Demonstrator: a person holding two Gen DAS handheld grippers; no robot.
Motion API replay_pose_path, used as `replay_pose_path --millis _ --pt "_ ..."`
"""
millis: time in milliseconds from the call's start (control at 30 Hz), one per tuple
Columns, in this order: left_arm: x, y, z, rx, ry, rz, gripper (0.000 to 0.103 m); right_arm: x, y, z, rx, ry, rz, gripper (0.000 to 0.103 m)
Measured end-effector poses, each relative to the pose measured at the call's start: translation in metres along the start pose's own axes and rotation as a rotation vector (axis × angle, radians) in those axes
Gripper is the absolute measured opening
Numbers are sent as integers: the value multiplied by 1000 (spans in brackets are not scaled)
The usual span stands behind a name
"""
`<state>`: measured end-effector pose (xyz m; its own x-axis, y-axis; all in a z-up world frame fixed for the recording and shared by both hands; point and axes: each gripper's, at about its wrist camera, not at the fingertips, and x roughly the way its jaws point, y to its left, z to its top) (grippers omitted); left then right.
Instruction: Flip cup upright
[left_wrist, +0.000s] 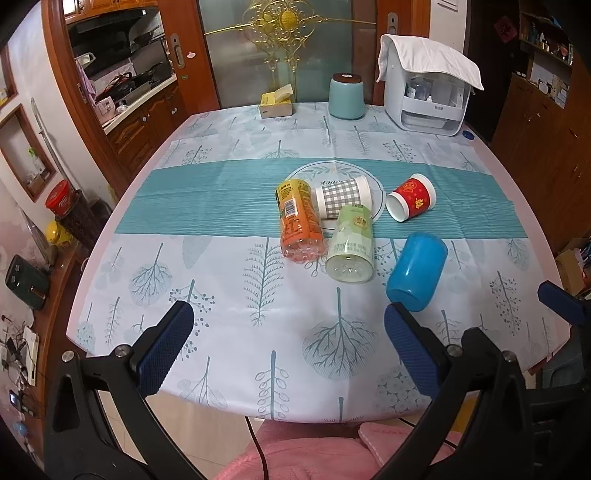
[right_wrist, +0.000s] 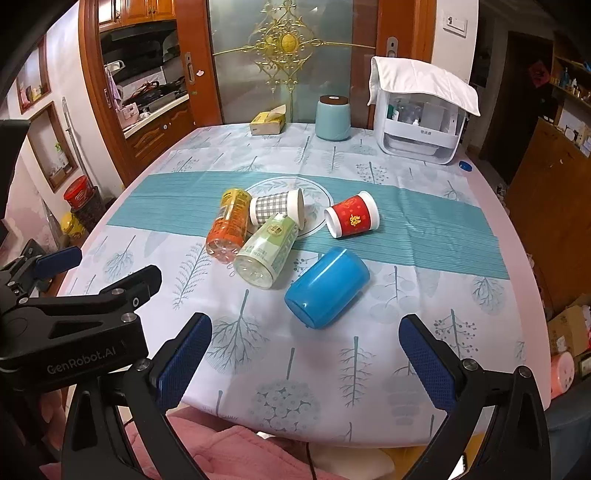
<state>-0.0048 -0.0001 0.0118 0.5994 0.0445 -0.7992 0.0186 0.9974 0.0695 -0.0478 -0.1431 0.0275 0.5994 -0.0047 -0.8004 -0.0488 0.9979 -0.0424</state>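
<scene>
Since every cup lies on its side, the task is judged not yet started. The blue cup (right_wrist: 327, 286) rests at centre frame in the right wrist view, nearest the right gripper (right_wrist: 301, 354), whose fingers are spread wide and empty. The left gripper (left_wrist: 288, 343) is likewise spread, holding nothing. The red cup (right_wrist: 352, 214) and checked cup (right_wrist: 275, 210) lie above centre, also unturned.

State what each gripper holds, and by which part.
Nothing is held. The left gripper and right gripper are both open and empty, short of the blue cup.
</scene>
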Motion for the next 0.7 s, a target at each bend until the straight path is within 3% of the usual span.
replay_pose_path --millis 700 --pt "-12 6 -20 -52 -12 -49 103 4 -16 -17 66 38 76 103"
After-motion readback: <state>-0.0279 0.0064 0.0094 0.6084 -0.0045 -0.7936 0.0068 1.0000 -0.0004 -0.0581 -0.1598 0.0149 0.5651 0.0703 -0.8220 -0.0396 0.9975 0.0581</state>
